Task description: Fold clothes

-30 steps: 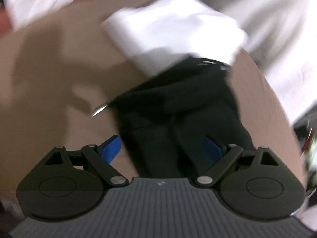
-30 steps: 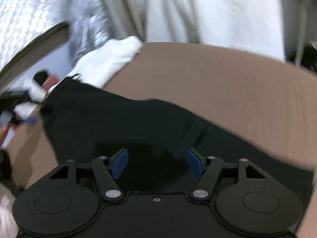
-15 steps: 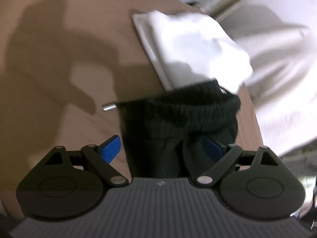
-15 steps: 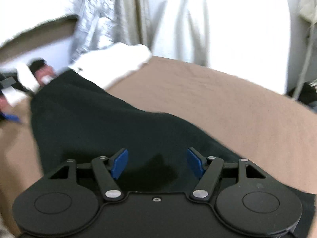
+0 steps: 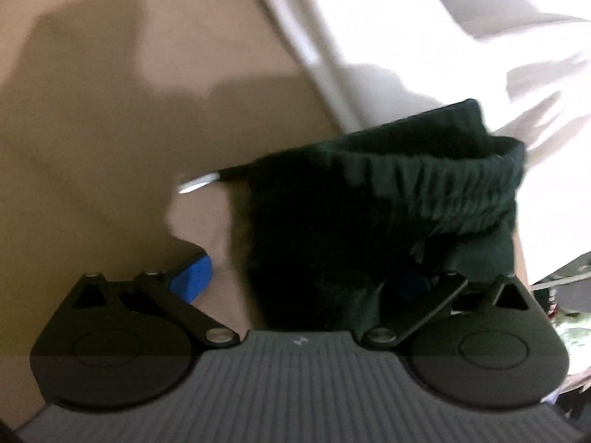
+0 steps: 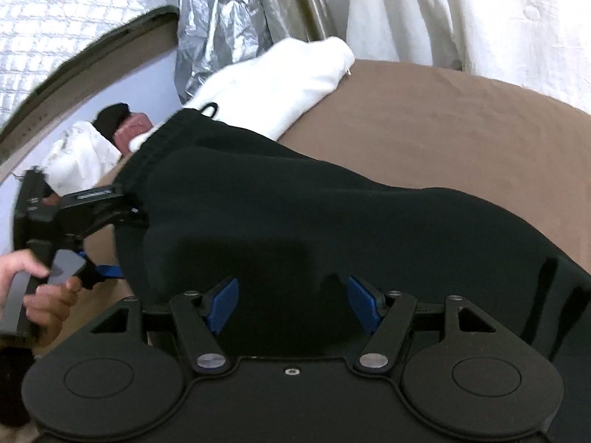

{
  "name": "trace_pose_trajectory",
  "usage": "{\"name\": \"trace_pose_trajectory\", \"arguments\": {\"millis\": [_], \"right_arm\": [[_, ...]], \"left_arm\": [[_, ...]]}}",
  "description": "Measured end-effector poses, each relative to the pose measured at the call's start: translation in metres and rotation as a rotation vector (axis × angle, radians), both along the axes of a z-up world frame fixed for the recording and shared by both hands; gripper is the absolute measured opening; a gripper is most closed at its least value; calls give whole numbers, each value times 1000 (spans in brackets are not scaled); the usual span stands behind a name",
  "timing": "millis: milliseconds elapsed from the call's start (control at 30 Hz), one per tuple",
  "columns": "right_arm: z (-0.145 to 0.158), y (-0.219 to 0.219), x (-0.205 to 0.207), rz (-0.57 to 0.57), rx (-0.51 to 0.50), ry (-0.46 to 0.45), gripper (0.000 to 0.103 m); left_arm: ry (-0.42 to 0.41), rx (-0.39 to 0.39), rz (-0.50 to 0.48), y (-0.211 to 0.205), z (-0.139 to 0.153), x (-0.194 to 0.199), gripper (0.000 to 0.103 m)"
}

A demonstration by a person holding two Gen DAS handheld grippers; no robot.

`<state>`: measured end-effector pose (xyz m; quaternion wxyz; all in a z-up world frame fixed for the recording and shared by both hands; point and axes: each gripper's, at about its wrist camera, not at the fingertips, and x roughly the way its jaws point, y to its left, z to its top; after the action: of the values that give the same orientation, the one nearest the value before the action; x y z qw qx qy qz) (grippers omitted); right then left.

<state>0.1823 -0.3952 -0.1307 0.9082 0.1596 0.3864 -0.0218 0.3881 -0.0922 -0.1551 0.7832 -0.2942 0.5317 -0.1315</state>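
Black sweatpants point(image 6: 332, 221) with an elastic waistband point(image 5: 424, 181) lie across the brown surface point(image 6: 461, 122). In the left wrist view the pants point(image 5: 332, 229) hang bunched between the fingers of my left gripper point(image 5: 303, 280); its jaws stand wide apart, and the right pad is mostly hidden in cloth. A drawstring tip point(image 5: 197, 182) sticks out left. My right gripper point(image 6: 291, 304) is open, with black cloth lying between and under its blue pads point(image 6: 221, 304). The left gripper point(image 6: 122, 214) shows at the pants' waist in the right wrist view.
A folded white garment point(image 5: 351, 55) lies beyond the waistband; it also shows in the right wrist view point(image 6: 273, 85). White fabric point(image 6: 480, 14) and silver foil point(image 6: 221, 18) hang behind. A hand point(image 6: 40, 295) holds the left tool.
The left gripper has moved closer to the waistband and the white garment. The right gripper view has tilted up; the pants spread wider before it.
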Motion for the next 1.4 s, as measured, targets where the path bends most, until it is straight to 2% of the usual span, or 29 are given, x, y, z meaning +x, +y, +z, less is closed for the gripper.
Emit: {"name": "trace_pose_trajectory", "arguments": {"millis": [33, 100, 133, 233, 333, 433, 500, 600, 767, 867, 967, 1100, 1200, 1267, 1333, 1400], "right_arm": [[-1, -2, 3, -4, 3, 7, 71], [2, -6, 3, -17, 21, 5, 71], [4, -6, 1, -28, 25, -1, 71], [12, -8, -13, -48, 12, -20, 71], [17, -14, -28, -70, -19, -34, 71], [20, -20, -36, -109, -51, -21, 71], [29, -26, -48, -130, -50, -40, 71], [46, -33, -76, -163, -81, -95, 71], [56, -53, -124, -251, -144, -138, 71], [57, -72, -152, -323, -135, -151, 71], [55, -90, -182, -397, -90, -179, 71], [45, -111, -215, -471, -28, -196, 71], [30, -128, -232, -520, 52, -204, 71], [16, -141, -237, -544, 132, -196, 71], [0, -147, -245, -568, 217, -175, 71], [-20, -158, -252, -602, 338, -136, 72]], "left_arm": [[-4, -27, -8, -3, 0, 0, 55], [-34, -32, -36, -8, 8, -2, 37], [-53, -24, -52, -10, 14, -3, 23], [-110, 0, -100, -18, 30, -8, 17], [-178, 40, -149, -28, 46, -14, 15], [-313, 126, -221, -46, 73, -31, 13], [-414, 190, -270, -62, 89, -44, 13], [-514, 261, -326, -91, 104, -64, 13], [-635, 297, -393, -127, 135, -100, 12], [-696, 279, -442, -146, 148, -125, 12], [-782, 275, -519, -175, 167, -167, 12], [-910, 276, -676, -225, 185, -245, 12], [-893, 253, -841, -264, 178, -298, 14], [-791, 306, -975, -294, 158, -322, 21], [-673, 376, -1100, -321, 135, -338, 21], [-633, 377, -1170, -320, 124, -340, 24]]}}
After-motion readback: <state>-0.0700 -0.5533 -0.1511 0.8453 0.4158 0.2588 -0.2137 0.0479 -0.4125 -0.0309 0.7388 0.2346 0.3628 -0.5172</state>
